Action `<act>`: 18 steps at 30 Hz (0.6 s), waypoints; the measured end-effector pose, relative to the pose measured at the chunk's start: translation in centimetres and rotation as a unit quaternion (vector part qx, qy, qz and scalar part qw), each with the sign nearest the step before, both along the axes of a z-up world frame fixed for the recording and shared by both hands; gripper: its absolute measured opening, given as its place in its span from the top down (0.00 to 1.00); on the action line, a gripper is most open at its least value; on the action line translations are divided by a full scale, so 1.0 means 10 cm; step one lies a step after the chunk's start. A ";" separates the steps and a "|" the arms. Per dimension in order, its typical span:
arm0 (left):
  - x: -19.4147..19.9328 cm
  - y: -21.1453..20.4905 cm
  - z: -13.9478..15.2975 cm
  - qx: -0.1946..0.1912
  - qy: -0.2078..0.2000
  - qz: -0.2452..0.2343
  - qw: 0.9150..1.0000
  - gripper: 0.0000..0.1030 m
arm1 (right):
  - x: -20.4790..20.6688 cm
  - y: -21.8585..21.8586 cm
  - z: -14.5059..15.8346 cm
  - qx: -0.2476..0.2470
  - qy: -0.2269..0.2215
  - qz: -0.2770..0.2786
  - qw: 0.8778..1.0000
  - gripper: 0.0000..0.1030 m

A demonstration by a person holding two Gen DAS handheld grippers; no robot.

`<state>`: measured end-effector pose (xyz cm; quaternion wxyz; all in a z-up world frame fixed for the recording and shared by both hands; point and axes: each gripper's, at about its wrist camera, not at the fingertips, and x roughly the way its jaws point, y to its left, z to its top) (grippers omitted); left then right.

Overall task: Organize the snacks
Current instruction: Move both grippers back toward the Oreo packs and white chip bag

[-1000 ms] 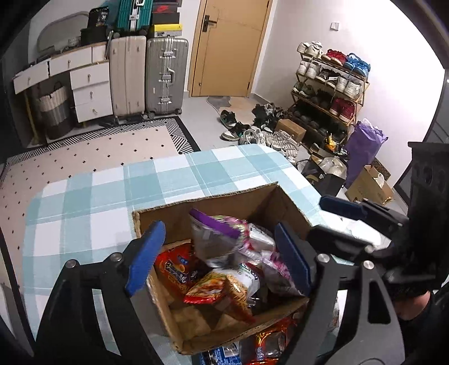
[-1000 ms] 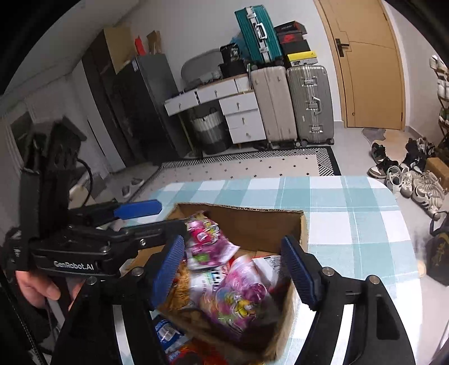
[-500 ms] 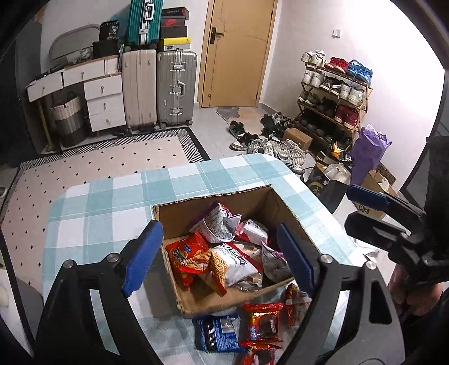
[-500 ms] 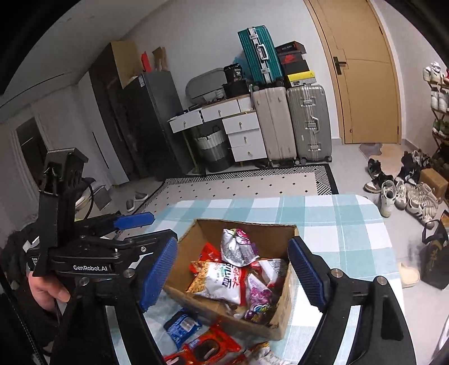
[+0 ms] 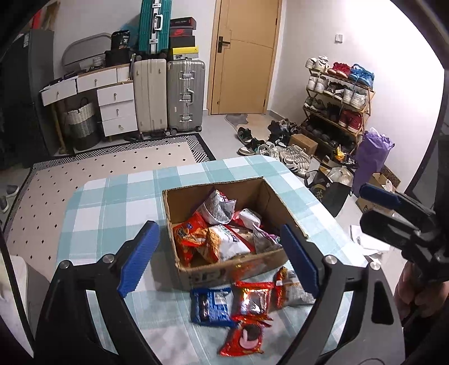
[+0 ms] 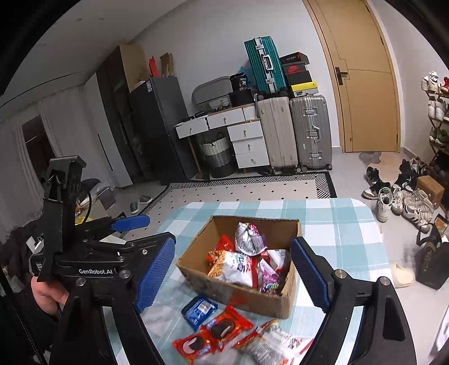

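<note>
Surface: table under a teal-and-white checked cloth, in a room with a patterned rug and tiled floor.

Nearest, on the cloth in front of the box: a blue cookie packet, two red cookie packets, and a red-and-white snack bag. Print on these is too small to read.

Left gripper: blue-padded fingers spread wide, nothing between them, held above the loose packets. Right gripper: fingers likewise spread wide, empty, over the near edge of the box.

Cardboard box, open-topped, mid-table. Inside: an orange-red chip bag, a white bag printed with fries, a silver bag standing at the back, and a pink-purple bag.

In the right wrist view the left gripper's body reads "GenRobot.AI".

Far: white drawer unit, beige suitcase, silver suitcase, teal suitcase on top, shoeboxes, one black bag marked "36". Tan door; shoe rack at right.
</note>
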<state>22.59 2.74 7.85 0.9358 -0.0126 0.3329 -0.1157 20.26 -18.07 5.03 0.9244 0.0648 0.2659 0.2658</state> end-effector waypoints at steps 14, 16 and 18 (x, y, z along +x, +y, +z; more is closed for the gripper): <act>-0.77 0.04 0.08 -0.011 -0.025 0.034 0.999 0.01 | -0.69 -0.16 -0.13 0.001 0.012 -0.020 1.000 0.09; -0.85 0.06 0.03 -0.014 -0.020 0.036 0.999 0.01 | -0.79 -0.17 -0.17 -0.003 0.010 -0.023 1.000 0.06; -0.96 0.08 -0.05 -0.020 -0.015 0.035 0.999 0.01 | -0.90 -0.18 -0.21 -0.008 0.009 -0.028 1.000 0.05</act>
